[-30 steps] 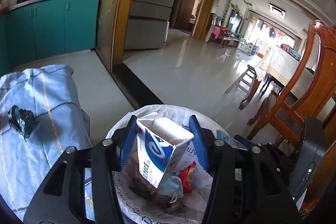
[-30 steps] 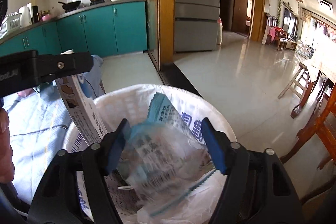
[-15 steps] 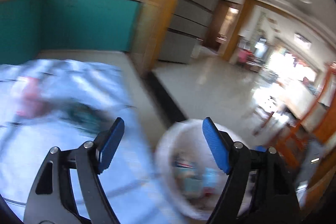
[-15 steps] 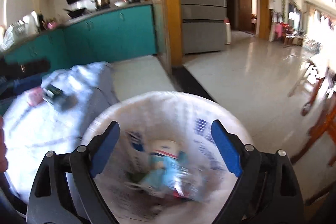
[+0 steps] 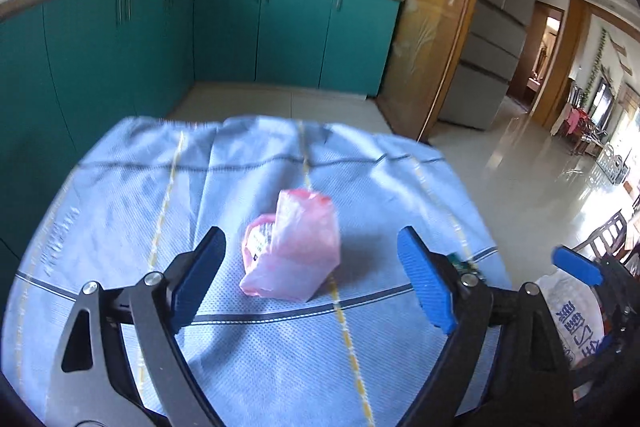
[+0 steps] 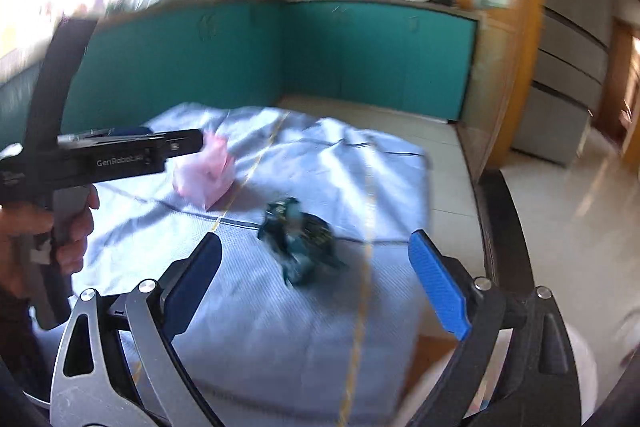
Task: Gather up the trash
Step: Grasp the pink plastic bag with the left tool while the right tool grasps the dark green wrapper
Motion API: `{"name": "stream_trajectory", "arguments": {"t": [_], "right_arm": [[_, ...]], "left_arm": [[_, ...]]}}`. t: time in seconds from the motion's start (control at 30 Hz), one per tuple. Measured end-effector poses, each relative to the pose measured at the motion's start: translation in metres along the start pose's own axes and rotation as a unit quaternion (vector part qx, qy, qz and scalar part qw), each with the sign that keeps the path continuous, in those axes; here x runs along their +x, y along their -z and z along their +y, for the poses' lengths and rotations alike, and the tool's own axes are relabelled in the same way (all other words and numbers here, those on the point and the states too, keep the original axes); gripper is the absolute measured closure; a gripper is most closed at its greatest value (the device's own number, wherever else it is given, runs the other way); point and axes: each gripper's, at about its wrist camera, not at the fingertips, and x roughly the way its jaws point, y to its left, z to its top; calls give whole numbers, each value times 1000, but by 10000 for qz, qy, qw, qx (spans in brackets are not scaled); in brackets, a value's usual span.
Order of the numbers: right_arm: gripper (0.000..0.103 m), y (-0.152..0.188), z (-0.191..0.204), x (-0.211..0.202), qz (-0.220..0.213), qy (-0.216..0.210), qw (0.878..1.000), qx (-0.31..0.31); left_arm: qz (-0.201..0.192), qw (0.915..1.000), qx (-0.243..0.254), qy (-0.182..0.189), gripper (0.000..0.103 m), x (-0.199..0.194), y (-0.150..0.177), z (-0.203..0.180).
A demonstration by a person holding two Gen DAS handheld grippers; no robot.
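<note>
A crumpled pink plastic bag [image 5: 294, 245] lies on the light blue tablecloth [image 5: 120, 211]. My left gripper [image 5: 312, 279] is open and empty, its jaws wide on either side of the bag, just short of it. The bag also shows in the right wrist view [image 6: 206, 173], partly behind the left gripper's body. A dark teal crumpled wrapper [image 6: 298, 237] lies on the cloth ahead of my right gripper [image 6: 316, 285], which is open and empty. The white-lined trash bin [image 5: 576, 315] sits at the table's right edge.
Teal kitchen cabinets [image 5: 224, 27] run behind the table. A wooden door frame [image 5: 436, 39] and a steel fridge [image 5: 488, 47] stand to the right, with tiled floor [image 5: 532, 155] beyond. The table edge drops off at the right [image 6: 448, 219].
Both grippers let go of their trash into the bin, opened, and swung left from the bin to over the table. The carton and the clear wrapper are no longer held.
</note>
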Motion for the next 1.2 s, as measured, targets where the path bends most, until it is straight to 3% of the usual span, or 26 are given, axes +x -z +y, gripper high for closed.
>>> {"name": "stream_trajectory", "arguments": {"t": [0.23,0.3,0.33,0.4,0.57,0.9,1.03,1.2], "right_arm": [[11,-10,26,68,729,210,9962,-424],[13,-11,29,72,743,179,9960,-454],[24,-11,30,74,774,159,9958,-473],[40,-9,33,78,803,189,9952,-533],[50,-6,34,71,740,268,9953,-556],[50,10,51,7,333,469,9970,-509],[50,19,64,-17,152,431,9964,-719],[50,37,64,-31,230,375,9974,-577]], "left_arm": [[349,9990,-242,125,15,39,7,5],[456,9987,-182,147,23,46,7,5],[502,9985,-141,135,36,45,9,6],[551,9984,-73,130,40,46,11,6],[454,9989,-20,98,49,35,15,9],[-240,9996,177,-27,50,-39,39,14],[-246,9996,155,29,50,-64,58,19],[73,9999,133,78,50,-80,78,29]]}}
